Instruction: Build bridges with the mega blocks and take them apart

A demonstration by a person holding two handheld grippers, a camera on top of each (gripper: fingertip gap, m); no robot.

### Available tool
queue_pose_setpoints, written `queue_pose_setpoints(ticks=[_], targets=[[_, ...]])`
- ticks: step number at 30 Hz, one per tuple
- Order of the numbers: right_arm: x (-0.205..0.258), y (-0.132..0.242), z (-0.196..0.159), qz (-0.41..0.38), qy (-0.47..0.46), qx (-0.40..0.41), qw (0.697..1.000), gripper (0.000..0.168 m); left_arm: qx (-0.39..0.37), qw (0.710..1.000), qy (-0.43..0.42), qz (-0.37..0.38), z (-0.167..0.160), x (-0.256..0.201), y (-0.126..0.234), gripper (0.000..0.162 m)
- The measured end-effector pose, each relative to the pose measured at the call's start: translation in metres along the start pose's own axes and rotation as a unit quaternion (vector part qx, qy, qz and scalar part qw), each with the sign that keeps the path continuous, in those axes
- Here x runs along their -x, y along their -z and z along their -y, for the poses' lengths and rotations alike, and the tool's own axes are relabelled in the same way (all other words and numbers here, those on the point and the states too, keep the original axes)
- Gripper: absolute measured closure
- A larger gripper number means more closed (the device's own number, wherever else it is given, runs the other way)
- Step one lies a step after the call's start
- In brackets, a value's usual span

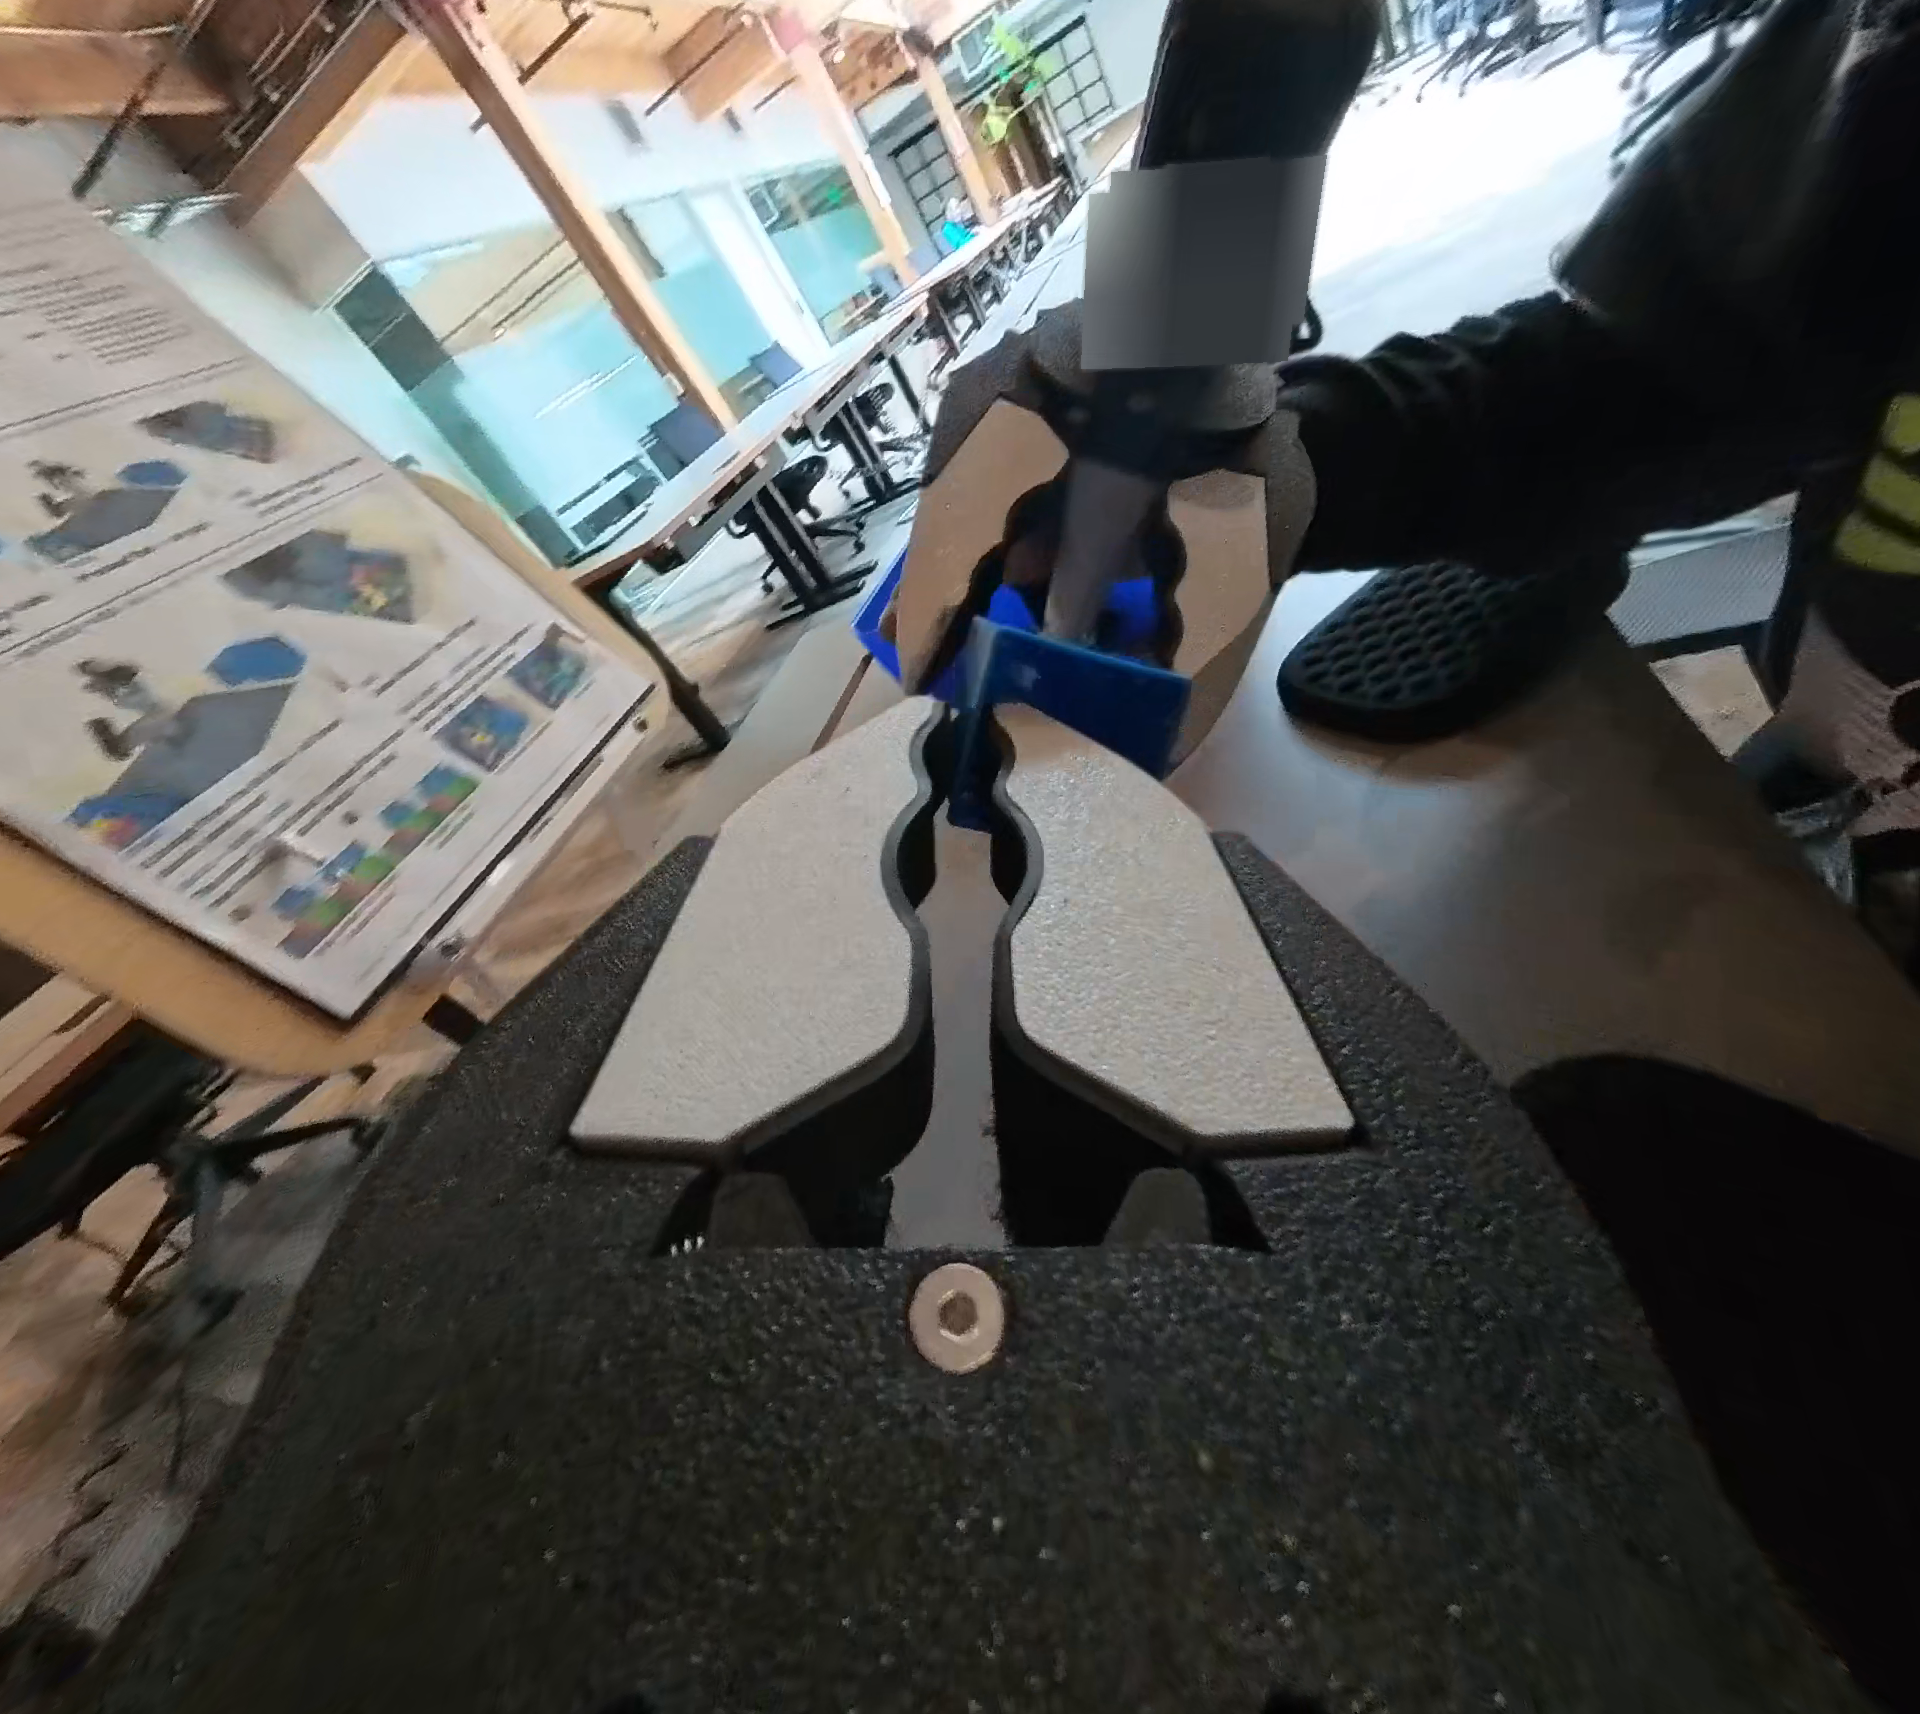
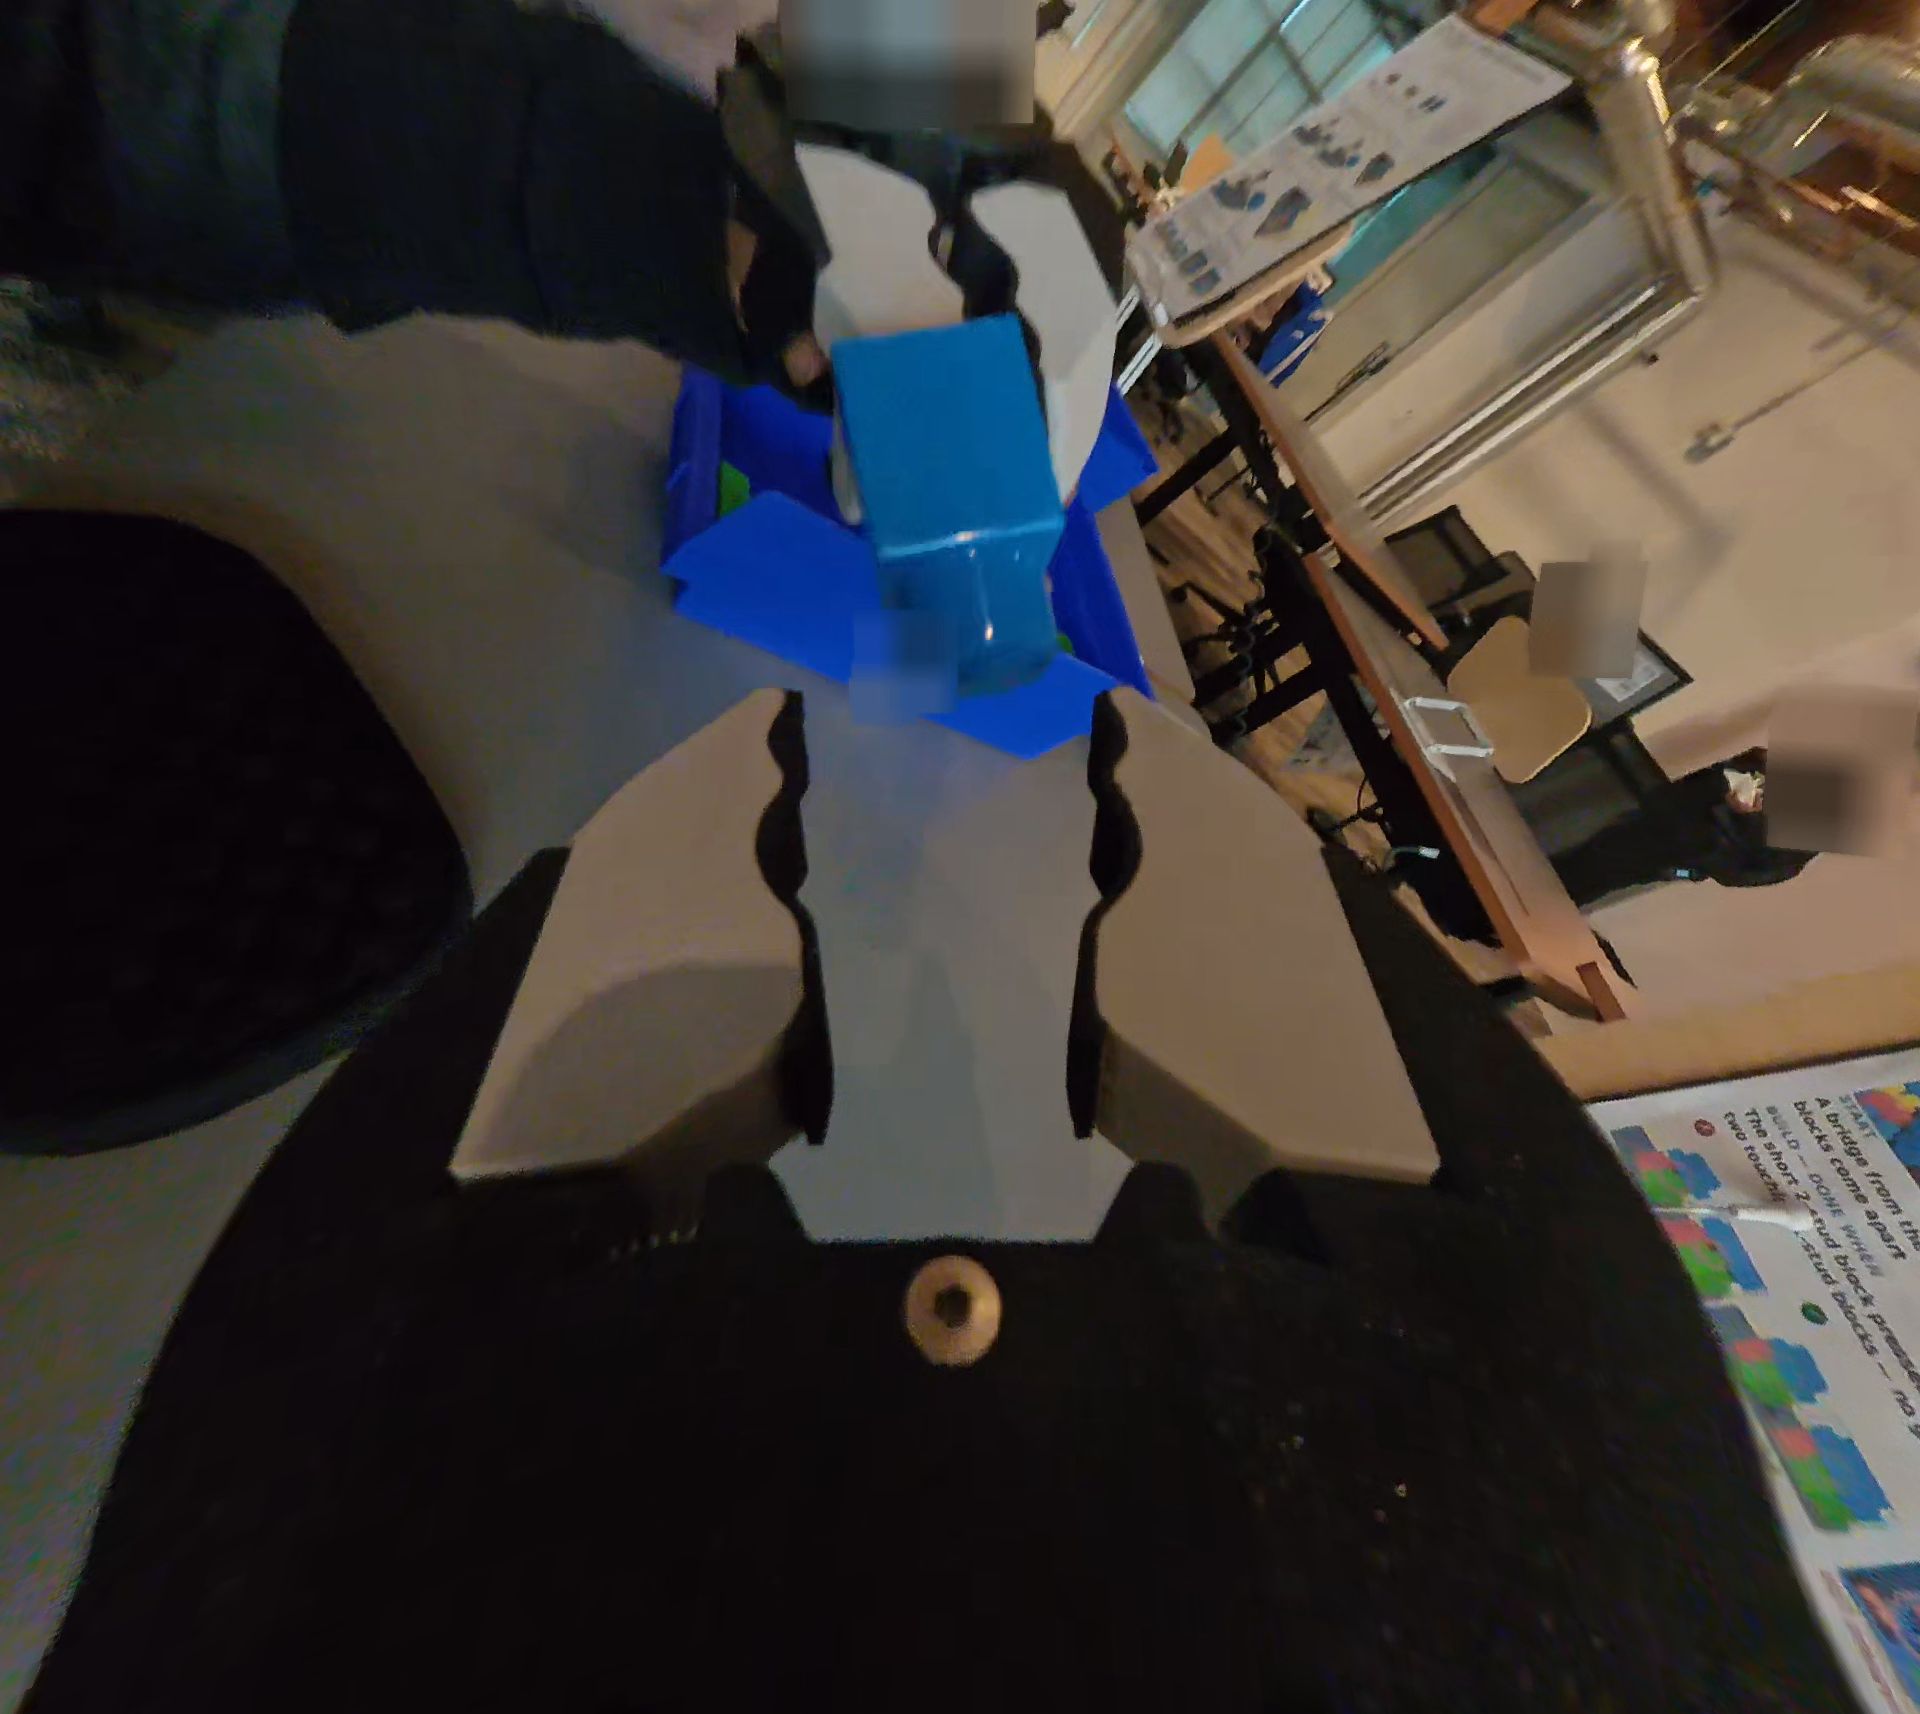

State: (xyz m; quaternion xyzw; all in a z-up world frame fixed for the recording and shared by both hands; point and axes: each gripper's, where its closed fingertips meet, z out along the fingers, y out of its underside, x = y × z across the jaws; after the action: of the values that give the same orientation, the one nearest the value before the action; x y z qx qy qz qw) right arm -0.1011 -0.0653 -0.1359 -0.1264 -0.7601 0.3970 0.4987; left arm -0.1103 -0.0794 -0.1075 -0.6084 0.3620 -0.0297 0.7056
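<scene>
Both grippers have rough black bodies, one silver screw [image 1: 956, 1318], pale grey wavy-edged fingers [image 2: 665, 937], and black sleeves [image 1: 1507, 438].

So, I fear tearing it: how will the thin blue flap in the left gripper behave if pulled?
The blue flap looks sheet-thin and creased, so it should hinge rather than resist. The blue box looks light, so pulling may drag it along. The left gripper pinches only the flap's edge, so it might slip.
</scene>
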Motion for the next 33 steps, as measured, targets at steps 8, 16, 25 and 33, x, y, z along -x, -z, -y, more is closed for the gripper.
queue_pose_setpoints(ticks=[8, 16, 25, 33], targets=[[0.007, 0.026, 0.005, 0.017, 0.01, -0.029, 0.999, 0.139, -0.019, 0.999, 0.013, -0.041, 0.005, -0.021, -0.033, 0.156], [0.011, 0.047, -0.021, 0.037, -0.017, 0.028, 0.999, 0.139, 0.023, 0.999, -0.002, -0.03, -0.006, -0.032, -0.035, 0.112], [0.016, 0.05, -0.02, 0.038, -0.053, 0.014, 0.998, 0.139, 0.08, 0.996, -0.03, -0.001, -0.026, -0.046, -0.06, 0.122], [0.031, 0.049, -0.033, 0.077, -0.084, 0.071, 0.991, 0.128, 0.13, 0.991, -0.014, -0.038, -0.043, -0.053, -0.059, 0.126]])
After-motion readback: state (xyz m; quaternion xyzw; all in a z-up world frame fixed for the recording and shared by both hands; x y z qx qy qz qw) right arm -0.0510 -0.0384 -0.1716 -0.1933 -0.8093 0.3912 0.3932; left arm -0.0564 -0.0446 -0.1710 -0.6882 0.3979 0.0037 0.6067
